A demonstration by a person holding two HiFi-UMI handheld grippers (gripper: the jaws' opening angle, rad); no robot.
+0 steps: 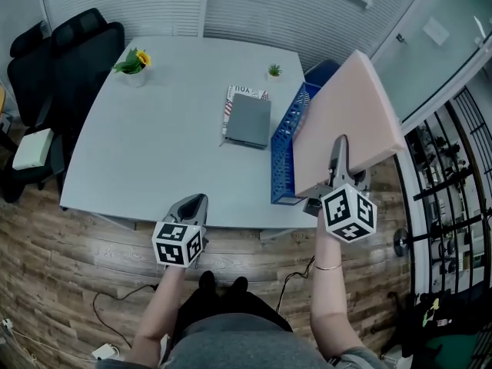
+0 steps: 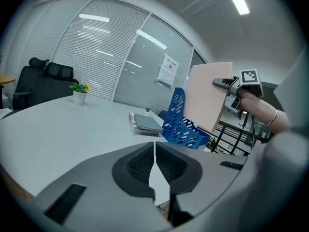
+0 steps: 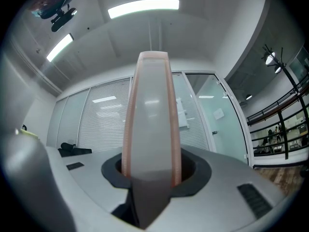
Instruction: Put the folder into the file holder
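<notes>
Gripping the thick pale pink folder (image 1: 354,114) by its lower edge, the right gripper (image 1: 339,154) holds it tilted over the blue slotted plastic file holder (image 1: 284,154) on the bench (image 1: 154,152). The folder looks stiff, light and bulky, so an edge hold may let it swing. The left gripper (image 1: 194,204) is closed and empty.

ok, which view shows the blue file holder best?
Left gripper view: the file holder shows side-on, with its slotted wall and base visible. Head view has it from above, partly covered by the pink folder. Right gripper view misses it.
</notes>
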